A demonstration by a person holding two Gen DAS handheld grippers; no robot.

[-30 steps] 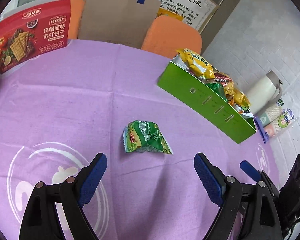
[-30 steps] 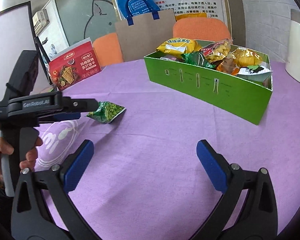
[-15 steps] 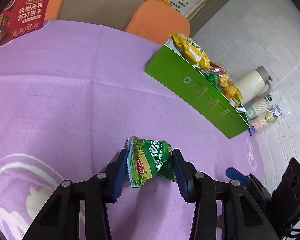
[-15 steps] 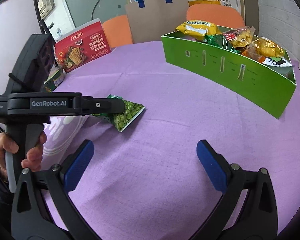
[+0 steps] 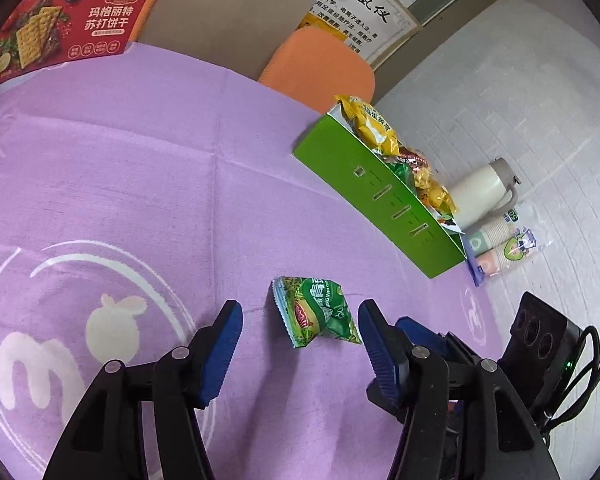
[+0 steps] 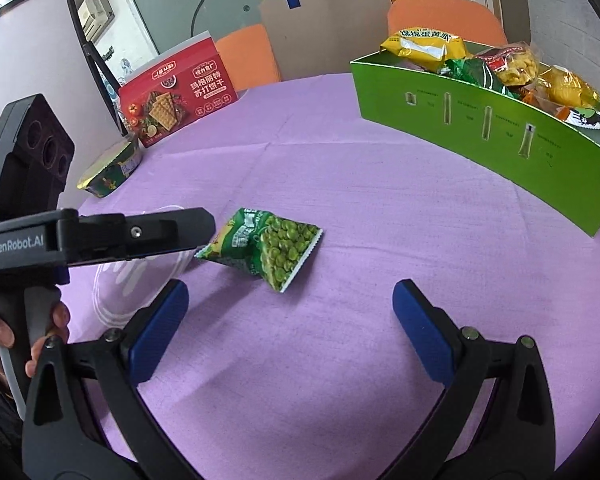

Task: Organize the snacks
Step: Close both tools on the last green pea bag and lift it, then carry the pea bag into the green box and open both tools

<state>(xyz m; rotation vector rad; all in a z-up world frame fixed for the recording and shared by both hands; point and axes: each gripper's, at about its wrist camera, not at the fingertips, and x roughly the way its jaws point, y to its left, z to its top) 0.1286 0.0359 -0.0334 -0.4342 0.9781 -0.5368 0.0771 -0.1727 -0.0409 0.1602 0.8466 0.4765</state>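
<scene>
Green pea snack packet (image 5: 318, 312) lying on purple tablecloth (image 5: 140, 184), between blue pads of left gripper (image 5: 300, 338); jaws just opened again, left pad clear of packet, right pad perhaps brushing its corner. Beyond, to the right: green cardboard box (image 5: 380, 200) stuffed with yellow and red snack bags. Red cracker box (image 5: 60, 28) standing far left. Cream thermos (image 5: 482, 196) and sleeved paper cups (image 5: 500, 244) behind green box. Part of right gripper (image 5: 420, 330) at lower right.

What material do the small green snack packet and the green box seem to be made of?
Green snack packet: apparently thin plastic film, glossy; it crinkles, with a serrated sealed edge.
Green box: probably printed cardboard, smooth and slightly shiny; thin stiff walls with sharp folded corners.
</scene>
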